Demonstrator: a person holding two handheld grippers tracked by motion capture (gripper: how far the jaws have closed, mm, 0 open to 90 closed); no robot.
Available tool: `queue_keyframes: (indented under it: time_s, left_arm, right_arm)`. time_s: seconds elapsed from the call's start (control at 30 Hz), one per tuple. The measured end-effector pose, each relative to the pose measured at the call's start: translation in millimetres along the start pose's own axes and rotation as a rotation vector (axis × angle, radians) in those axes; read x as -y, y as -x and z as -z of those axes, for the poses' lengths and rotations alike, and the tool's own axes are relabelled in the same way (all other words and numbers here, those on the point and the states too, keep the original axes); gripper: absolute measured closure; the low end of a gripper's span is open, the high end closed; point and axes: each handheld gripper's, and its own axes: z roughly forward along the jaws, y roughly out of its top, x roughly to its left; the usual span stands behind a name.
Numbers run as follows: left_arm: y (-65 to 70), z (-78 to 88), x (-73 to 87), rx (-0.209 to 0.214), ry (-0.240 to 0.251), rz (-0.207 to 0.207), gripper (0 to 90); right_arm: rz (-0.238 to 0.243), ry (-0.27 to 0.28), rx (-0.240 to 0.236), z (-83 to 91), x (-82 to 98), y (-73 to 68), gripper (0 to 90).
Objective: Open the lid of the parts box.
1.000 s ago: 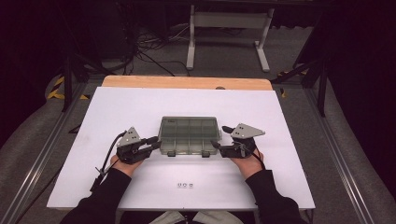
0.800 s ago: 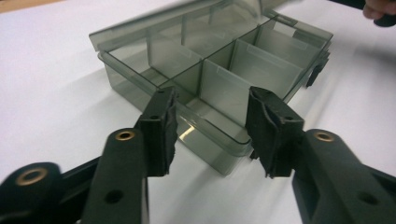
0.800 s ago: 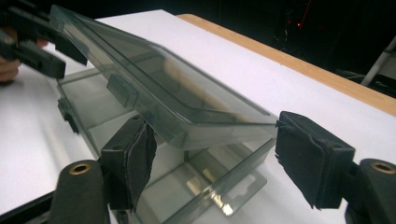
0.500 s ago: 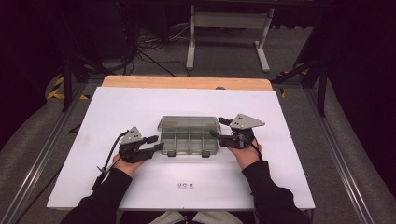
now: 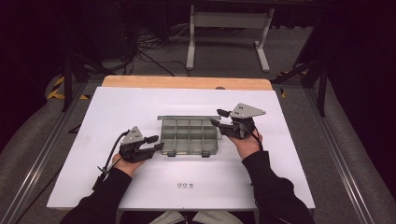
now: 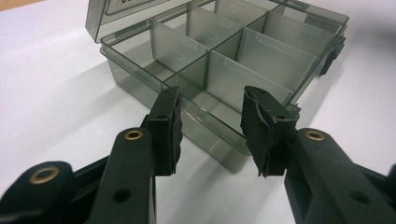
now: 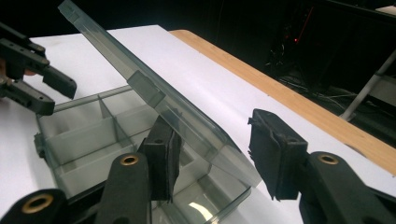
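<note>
The box (image 5: 189, 135), a smoky see-through plastic organiser with divided compartments, sits on the white table (image 5: 116, 107) between the two grippers. Its lid (image 5: 189, 117) is lifted and stands raised along the far edge, hinged at the side away from the person. In the right gripper view the lid (image 7: 154, 100) slants up from the box's far side, and its near corner lies in the gap between that gripper's two pads without either pad clearly pressing on it. The compartments (image 6: 243, 60) that can be seen hold nothing visible.

The left gripper (image 5: 154, 143) rests at the box's left end, near its front corner. Its jaws are parted, with the box's wall and rim (image 6: 210, 121) just ahead of the tips and between them; neither pad presses on the plastic.

The right gripper (image 5: 218, 117) is held at the box's right end near the back corner, raised off the table, close to the lid's right edge. Its jaws have just been closing, with the lid's corner between them, but a gap is visible on both sides, so they stand apart.

Nearer the person than both grippers, three small pieces (image 5: 185, 185) lie in a row on the table.
</note>
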Motion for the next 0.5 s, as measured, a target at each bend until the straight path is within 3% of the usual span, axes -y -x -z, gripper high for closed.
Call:
queue_keyframes:
  time_s: [0.17, 0.33, 0.5]
  left_arm:
    - [0.9, -1.7, -1.3, 0.003, -0.01, 0.0, 59.8]
    - [3.3, -4.9, -5.1, -0.011, -0.031, -0.052, 61.6]
    - [2.7, -6.2, -6.0, -0.007, -0.04, -0.041, 62.5]
  right_arm:
    - [-0.008, 0.001, 0.002, -3.7, -5.1, 4.7, 59.5]
    - [0.0, -0.003, 0.021, -6.9, -11.3, 7.4, 62.9]
    - [-0.001, -0.012, 0.029, -9.5, -15.5, 12.6, 64.2]
